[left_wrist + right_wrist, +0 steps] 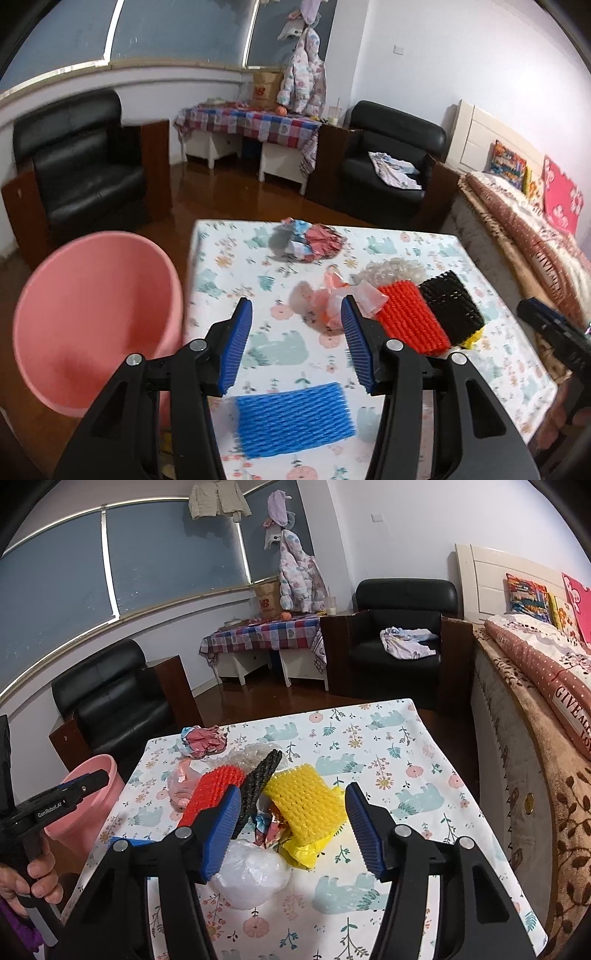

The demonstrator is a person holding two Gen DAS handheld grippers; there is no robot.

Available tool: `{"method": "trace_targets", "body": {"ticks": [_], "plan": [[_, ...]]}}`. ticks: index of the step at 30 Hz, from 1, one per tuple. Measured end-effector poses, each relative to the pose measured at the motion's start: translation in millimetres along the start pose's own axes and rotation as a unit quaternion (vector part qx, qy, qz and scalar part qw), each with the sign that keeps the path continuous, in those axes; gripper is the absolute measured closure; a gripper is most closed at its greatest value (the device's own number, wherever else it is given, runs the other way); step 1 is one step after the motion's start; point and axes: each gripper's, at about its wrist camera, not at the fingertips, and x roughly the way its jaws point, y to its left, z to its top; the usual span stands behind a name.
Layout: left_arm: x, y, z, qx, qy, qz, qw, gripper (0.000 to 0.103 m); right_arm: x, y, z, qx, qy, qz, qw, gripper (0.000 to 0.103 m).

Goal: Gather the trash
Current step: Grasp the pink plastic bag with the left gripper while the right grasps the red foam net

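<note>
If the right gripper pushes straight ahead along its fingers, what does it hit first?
Probably the yellow foam net, lying between the open right gripper fingers' line; the white plastic bag sits lower and nearer, so depth is uncertain.

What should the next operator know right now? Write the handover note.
Left gripper: open, empty, above the blue foam net at the table's near edge.
Right gripper: open, nothing gripped, over the white bag and yellow foam net.
Pink bin stands on the floor left of the table; no trash visible in it.
Also on the table: red net, black net, pink bag, bubble wrap, crumpled wrapper.
Done: nothing visibly binned. Left: everything.
</note>
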Motion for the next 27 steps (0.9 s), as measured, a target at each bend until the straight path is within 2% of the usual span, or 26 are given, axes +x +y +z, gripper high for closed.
{"method": "trace_targets", "body": {"ticks": [5,9,13,15,18,23,25,26,27], "plan": [[22,-25,-2,0.002,0.043,-0.032,0.9986,0.052,7,-2,0,0.006,0.008,0.002,1.000,0.044],[36,-49,0,0.007,0.065,-0.042,0.9969,0.052,11,-5,1,0.011,0.012,0.002,1.000,0.044],[54,-65,5,0.013,0.067,-0.006,0.9976,0.052,15,-8,3,0.024,0.012,0.003,1.000,0.044],[69,-65,6,0.006,0.081,0.018,0.9965,0.052,17,-9,4,0.029,0.015,0.006,0.999,0.044],[87,-59,7,-0.016,0.104,0.018,0.9943,0.052,21,-8,4,0.030,0.022,0.010,0.999,0.044],[94,-51,2,-0.020,0.108,0.022,0.9938,0.053,26,-4,7,0.022,0.029,0.018,0.999,0.045],[94,-44,1,-0.029,0.108,0.013,0.9937,0.066,29,-1,8,0.017,0.031,0.018,0.999,0.045],[92,-41,1,-0.032,0.107,0.006,0.9937,0.066,30,-1,9,0.016,0.032,0.019,0.999,0.045],[89,-39,0,-0.032,0.103,0.001,0.9941,0.072,31,0,8,0.015,0.033,0.021,0.999,0.045]]}}
